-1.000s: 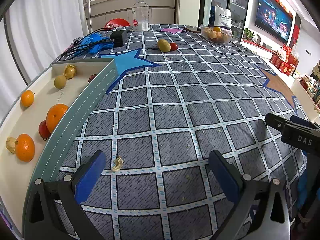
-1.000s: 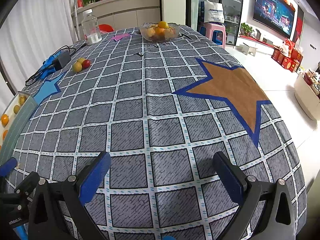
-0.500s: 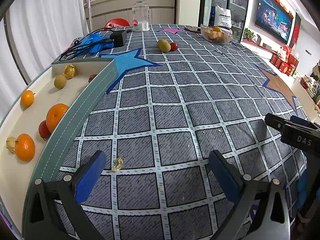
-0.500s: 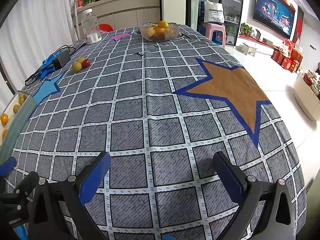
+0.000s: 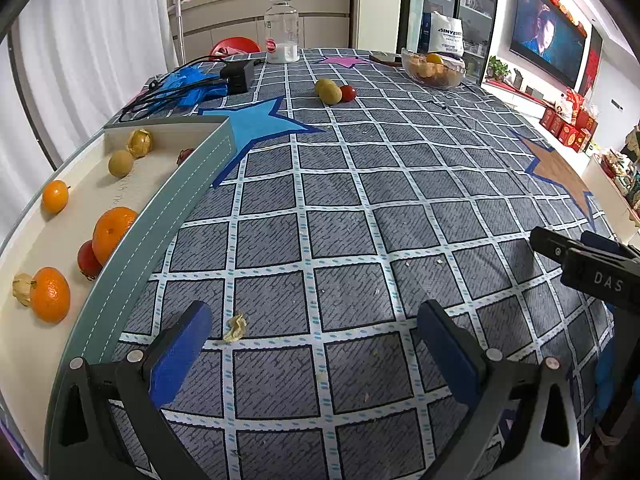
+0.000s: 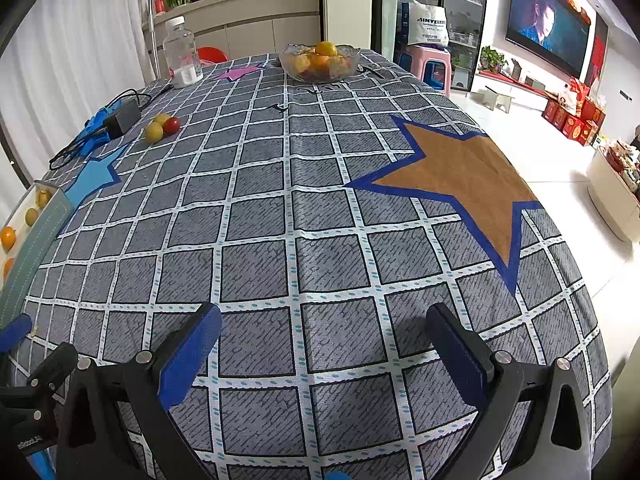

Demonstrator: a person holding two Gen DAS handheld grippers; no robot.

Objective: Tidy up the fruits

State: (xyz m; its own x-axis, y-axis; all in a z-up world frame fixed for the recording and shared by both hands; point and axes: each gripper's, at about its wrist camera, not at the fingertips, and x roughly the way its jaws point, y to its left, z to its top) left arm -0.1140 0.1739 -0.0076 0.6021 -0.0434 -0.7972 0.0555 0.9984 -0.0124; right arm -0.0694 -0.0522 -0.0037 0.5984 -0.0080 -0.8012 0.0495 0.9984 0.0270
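Note:
A beige tray with a grey-green rim (image 5: 160, 216) at the left holds several fruits: oranges (image 5: 110, 232), a small red fruit (image 5: 87, 260), a green-brown fruit (image 5: 120, 163) and a husked one (image 5: 139, 143). Two yellow-green fruits (image 5: 329, 90) and a red tomato (image 5: 348, 93) lie loose on the far cloth; they also show in the right wrist view (image 6: 154, 131). A glass bowl of fruit (image 6: 319, 62) stands at the far end. My left gripper (image 5: 314, 340) is open and empty low over the cloth beside the tray. My right gripper (image 6: 324, 342) is open and empty near the front edge.
A clear plastic bottle (image 5: 282, 30) stands at the far edge. A black adapter with cables on blue cloth (image 5: 236, 76) lies far left. A dry husk scrap (image 5: 236, 326) lies by my left finger. The table drops off to the floor at the right (image 6: 580, 208).

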